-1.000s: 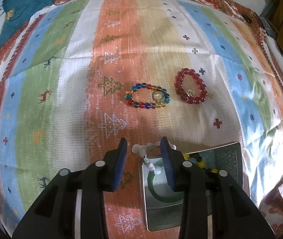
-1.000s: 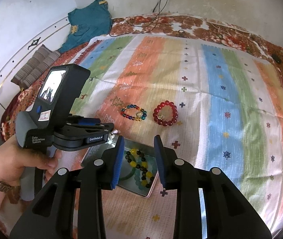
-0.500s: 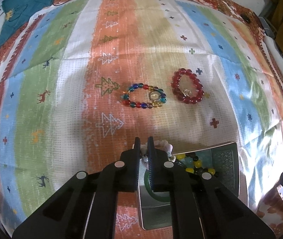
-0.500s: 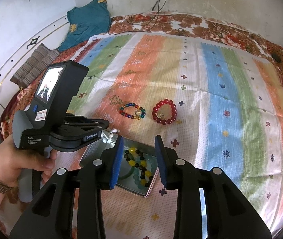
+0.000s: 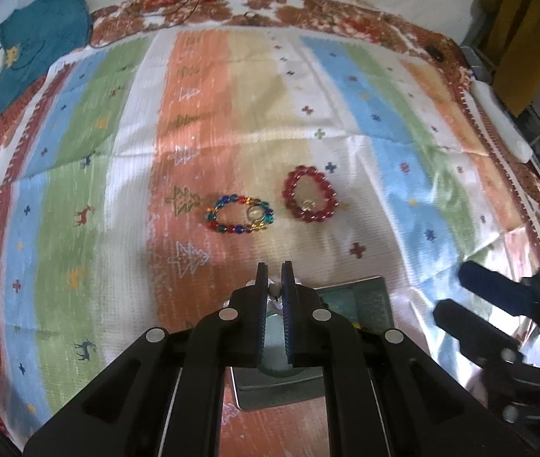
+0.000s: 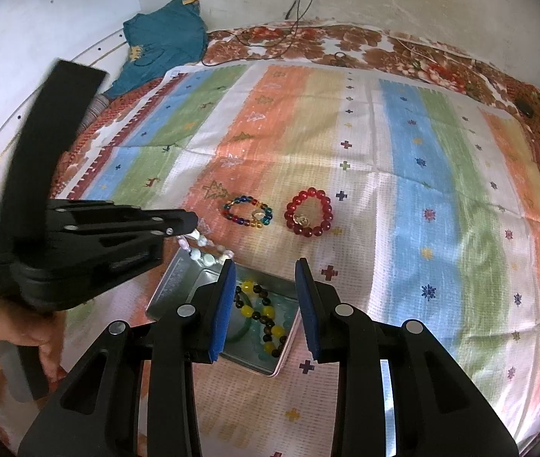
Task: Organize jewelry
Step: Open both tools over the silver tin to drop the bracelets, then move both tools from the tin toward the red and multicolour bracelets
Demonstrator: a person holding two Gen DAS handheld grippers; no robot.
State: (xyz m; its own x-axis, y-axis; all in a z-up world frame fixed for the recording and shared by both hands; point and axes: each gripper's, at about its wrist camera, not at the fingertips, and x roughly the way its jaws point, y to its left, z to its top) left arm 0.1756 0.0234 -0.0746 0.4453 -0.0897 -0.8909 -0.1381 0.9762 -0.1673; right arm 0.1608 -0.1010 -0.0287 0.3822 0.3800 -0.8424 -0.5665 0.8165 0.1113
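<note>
My left gripper (image 5: 273, 272) is shut on a pale pink-and-white bead bracelet (image 6: 203, 245), lifting it over the far left corner of a silver tin (image 6: 172, 285). In the right wrist view the left gripper (image 6: 190, 224) holds the strand, which dangles to the tin's rim. The tin holds a yellow-and-black bead bracelet (image 6: 264, 312) and a green bangle (image 6: 237, 333). A multicolour bead bracelet (image 5: 239, 214) and a red bead bracelet (image 5: 309, 193) lie on the striped cloth beyond the tin. My right gripper (image 6: 266, 270) is open and empty above the tin.
The striped cloth (image 5: 403, 133) covers a bed with a floral sheet (image 6: 403, 42). A teal garment (image 6: 163, 34) lies at the far left by the wall. A cable (image 6: 296, 3) runs down the wall.
My left gripper closed on the pale bracelet at the tin's edge and has raised it. The right gripper has come closer over the tin.
</note>
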